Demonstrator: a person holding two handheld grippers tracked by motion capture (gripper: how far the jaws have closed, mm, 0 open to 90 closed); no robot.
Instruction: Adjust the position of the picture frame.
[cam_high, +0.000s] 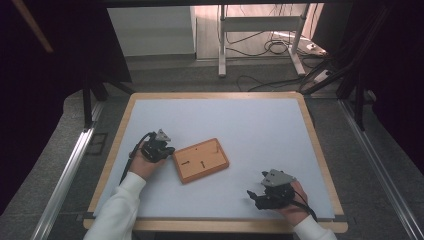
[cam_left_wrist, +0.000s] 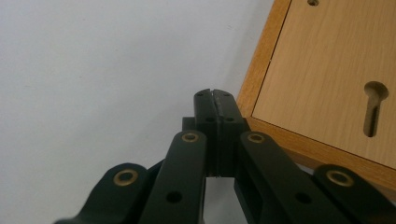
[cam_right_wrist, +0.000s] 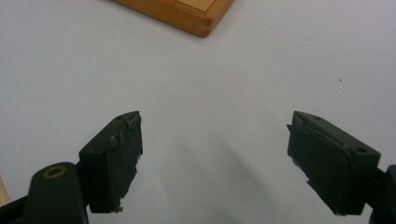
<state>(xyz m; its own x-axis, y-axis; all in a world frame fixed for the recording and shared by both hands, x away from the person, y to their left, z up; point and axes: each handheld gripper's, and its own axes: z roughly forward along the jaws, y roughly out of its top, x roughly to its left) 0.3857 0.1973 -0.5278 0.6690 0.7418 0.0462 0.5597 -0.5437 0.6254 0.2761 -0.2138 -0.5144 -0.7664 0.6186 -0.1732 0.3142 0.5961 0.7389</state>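
Two grippers waited: my left gripper (cam_left_wrist: 215, 100), clenched beside the wooden board (cam_high: 201, 160), needed gentle pushing, my right gripper (cam_right_wrist: 212, 163) spread empty.

I see my left gripper (cam_left_wrist: 214, 95) with jaws pressed together, tips just beside the wooden board's (cam_left_wrist: 327, 70) corner edge.

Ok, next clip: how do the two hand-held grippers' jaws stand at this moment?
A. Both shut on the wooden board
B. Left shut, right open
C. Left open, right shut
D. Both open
B. In the left gripper view the left hand-held gripper has its jaws pressed together with nothing between them, beside the wooden board; in the right gripper view the right hand-held gripper has its jaws spread wide over the white mat.
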